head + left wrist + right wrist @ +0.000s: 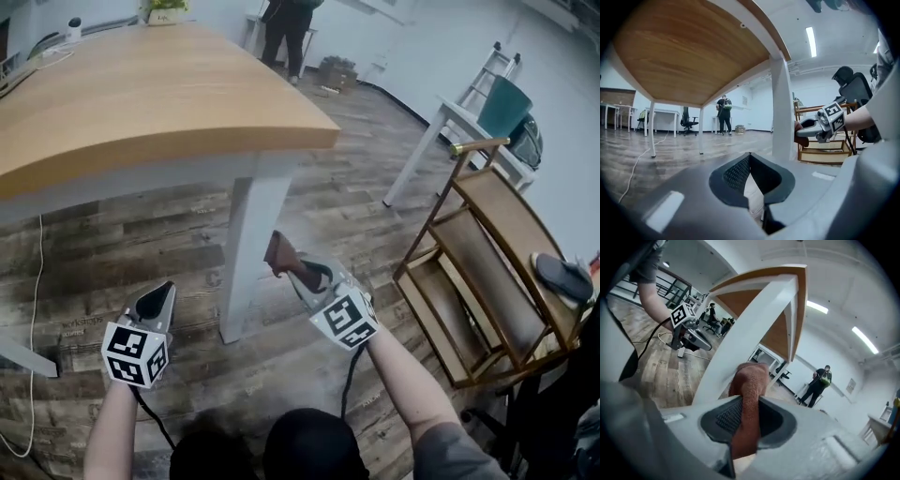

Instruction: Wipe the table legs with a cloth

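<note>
Right gripper point(748, 409) clamped on the cloth point(750, 385) at the table leg point(251, 246); left gripper point(750, 161) closed with nothing in it.

The cloth is rust-brown with a napped, towel-like weave. It is folded into a thick wad between the right gripper's ribbed black pads, and its rounded end presses against the side face of the table leg. The leg is a smooth, white, square-section post standing upright on the wood-plank floor point(141, 246). It sits under the corner of the table top point(141, 84), a light wood-grain slab with a rounded edge. The left gripper hangs low on the other side of the leg and does not touch it, with its jaw tips meeting. A wooden tiered shelf rack point(487, 272) stands well apart on the right.
</note>
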Motion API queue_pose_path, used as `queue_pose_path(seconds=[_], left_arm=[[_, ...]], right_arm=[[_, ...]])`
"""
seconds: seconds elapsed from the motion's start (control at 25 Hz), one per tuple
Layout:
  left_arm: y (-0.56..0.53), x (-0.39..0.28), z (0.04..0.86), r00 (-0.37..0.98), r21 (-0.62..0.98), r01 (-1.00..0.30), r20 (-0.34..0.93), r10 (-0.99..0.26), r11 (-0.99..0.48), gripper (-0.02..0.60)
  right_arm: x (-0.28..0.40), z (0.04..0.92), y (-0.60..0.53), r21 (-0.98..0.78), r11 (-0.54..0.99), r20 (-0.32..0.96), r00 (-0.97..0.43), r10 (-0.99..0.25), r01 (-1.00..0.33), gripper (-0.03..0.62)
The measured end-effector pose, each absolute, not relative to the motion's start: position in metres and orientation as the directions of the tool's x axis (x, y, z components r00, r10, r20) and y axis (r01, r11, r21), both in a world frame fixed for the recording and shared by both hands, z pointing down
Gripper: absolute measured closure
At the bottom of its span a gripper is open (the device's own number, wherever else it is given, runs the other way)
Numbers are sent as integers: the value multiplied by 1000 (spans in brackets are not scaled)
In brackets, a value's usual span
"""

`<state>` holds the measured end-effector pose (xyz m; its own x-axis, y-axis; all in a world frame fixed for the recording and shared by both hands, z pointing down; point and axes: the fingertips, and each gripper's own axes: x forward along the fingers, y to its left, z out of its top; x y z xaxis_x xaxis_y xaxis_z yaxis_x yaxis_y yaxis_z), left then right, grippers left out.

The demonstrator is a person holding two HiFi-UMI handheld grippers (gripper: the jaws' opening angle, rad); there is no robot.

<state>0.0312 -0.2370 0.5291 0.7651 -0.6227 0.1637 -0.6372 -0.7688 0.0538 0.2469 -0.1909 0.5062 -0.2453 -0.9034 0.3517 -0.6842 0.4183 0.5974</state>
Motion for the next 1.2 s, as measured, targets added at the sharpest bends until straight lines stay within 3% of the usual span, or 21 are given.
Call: queue_pose_path(seconds=[0.32,0.64,0.8,1.2], left_arm=[[-252,52,462,747,23,-662,96,-658,-749,563],[-263,79,397,741,-26,-671,-9,-671,-741,561],[-260,81,424,732,-21,-680,27,-680,-733,562],[-247,63,569,685,77,-724,191,-703,-685,561]], right_arm=[[232,381,-236,753,391,197,-385,-901,-529,530],[190,306,-240,900,254,41,-512,-858,-354,530],[191,327,-234,905,243,26,-525,-850,-350,530],[188,482,-230,859,421,218,-536,-816,-292,530]])
